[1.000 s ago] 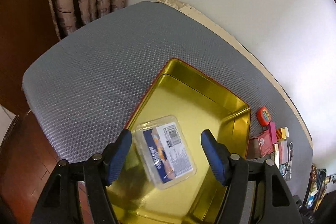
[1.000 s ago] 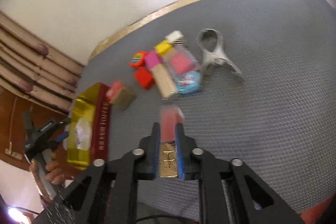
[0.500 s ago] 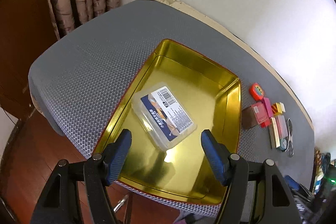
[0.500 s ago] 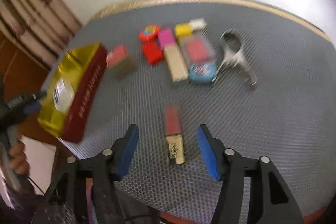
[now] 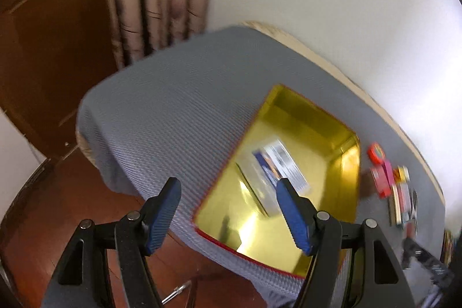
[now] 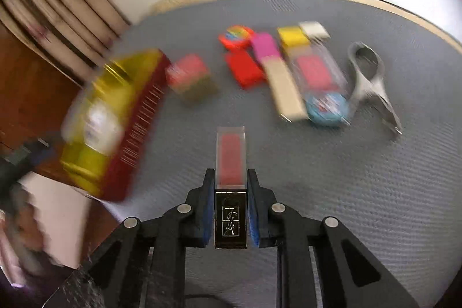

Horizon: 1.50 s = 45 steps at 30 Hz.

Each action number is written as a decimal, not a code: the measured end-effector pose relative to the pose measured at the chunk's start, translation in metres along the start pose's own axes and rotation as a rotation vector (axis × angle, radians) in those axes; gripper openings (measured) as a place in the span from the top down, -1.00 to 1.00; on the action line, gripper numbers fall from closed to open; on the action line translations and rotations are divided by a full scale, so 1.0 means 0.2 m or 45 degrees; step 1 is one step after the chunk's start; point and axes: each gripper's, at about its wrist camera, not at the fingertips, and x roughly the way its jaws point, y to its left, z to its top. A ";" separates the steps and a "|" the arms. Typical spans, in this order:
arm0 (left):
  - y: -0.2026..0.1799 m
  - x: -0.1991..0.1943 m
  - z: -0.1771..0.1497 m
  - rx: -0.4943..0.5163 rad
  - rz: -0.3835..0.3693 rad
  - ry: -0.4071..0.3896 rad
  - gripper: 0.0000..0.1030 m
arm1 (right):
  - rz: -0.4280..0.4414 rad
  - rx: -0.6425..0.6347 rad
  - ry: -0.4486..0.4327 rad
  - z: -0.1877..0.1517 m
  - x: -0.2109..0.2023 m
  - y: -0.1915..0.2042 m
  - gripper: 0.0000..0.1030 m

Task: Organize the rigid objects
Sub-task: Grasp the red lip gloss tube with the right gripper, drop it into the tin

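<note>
- Lipstick tube (image 6: pixel 231 181), gold base and clear red-filled cap: pinched between the blue pads of the right gripper (image 6: pixel 231 186), jaws pressed against both its sides, cap pointing away over the grey mat (image 6: pixel 361 192).
- Left gripper (image 5: pixel 228 198): jaws spread wide, nothing between them; it sits above the near edge of the tin.
- Gold tin (image 5: pixel 340 192), red outside: lies on the mat at the table's left end; a labelled clear plastic box (image 5: pixel 274 169) lies inside it.
- Pink-and-tan box (image 6: pixel 190 77): just beside the tin.
- Cluster further back: red block (image 6: pixel 245 68), round red-orange item (image 6: pixel 235 36), pink-and-beige bar (image 6: pixel 277 74), yellow block (image 6: pixel 291 36), white block (image 6: pixel 314 29), clear case (image 6: pixel 317 68), blue round item (image 6: pixel 326 106).
- Metal clip (image 6: pixel 369 80): right of the cluster.
</note>
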 end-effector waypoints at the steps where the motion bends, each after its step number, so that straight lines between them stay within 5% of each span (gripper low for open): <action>1: 0.02 0.00 0.01 -0.024 0.013 -0.012 -0.37 | 0.047 -0.018 -0.014 0.06 -0.02 0.07 0.63; 8: 0.11 0.06 0.02 -0.083 0.069 0.008 -0.37 | 0.211 -0.154 0.005 0.34 0.14 0.55 0.63; 16: 0.10 0.12 0.02 -0.053 0.121 0.015 -0.37 | 0.154 -0.261 0.195 0.48 0.70 0.87 0.63; 24: 0.11 0.16 0.02 -0.046 0.123 0.056 -0.37 | 0.092 -0.312 0.262 0.47 0.93 1.01 0.62; 29: 0.11 0.17 0.02 -0.048 0.124 0.065 -0.37 | 0.137 -0.302 0.165 0.48 0.84 1.03 0.37; 33: 0.07 0.15 0.02 0.001 0.122 0.027 -0.37 | 0.230 -0.308 -0.089 0.36 0.52 0.92 0.13; 37: -0.04 0.08 -0.02 0.123 0.085 -0.041 -0.37 | -0.012 -0.357 -0.368 0.06 0.15 0.66 -0.67; 40: -0.17 0.05 -0.08 0.241 0.008 -0.049 -0.37 | -0.330 -0.350 -0.484 -0.17 -0.06 0.34 -0.90; 45: -0.36 0.03 -0.14 0.306 -0.307 0.149 -0.37 | -0.749 -0.268 -0.381 -0.40 -0.24 -0.27 -0.91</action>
